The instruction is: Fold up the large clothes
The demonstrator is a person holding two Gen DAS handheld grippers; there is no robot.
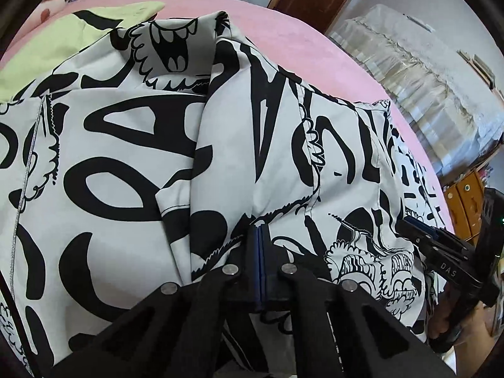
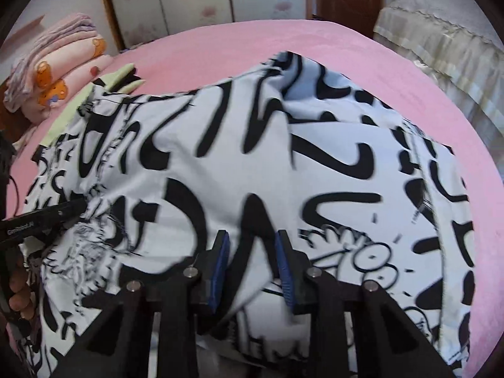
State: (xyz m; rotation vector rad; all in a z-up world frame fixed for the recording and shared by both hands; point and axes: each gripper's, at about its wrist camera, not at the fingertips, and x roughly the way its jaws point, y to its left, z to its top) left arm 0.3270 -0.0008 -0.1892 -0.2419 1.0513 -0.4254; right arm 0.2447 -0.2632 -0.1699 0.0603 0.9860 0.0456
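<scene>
I have the black-and-white printed garment spread over the pink bed, already doubled over itself near the middle, with a pale green piece showing from under its far left corner. My left gripper has its blue pads pressed together on the near hem of the garment, so that edge is clamped. My right gripper has its pads standing apart with a flap of the same cloth running between them; the cloth is there but not pinched. In the left wrist view the right gripper sits at the near right edge of the fabric. I judge I am mid-fold, gathering the near edge to carry it toward the far side. The next move calls for bringing the right pads together on the flap, then lifting both corners evenly so the hem stays straight and lands square on the far layer.
</scene>
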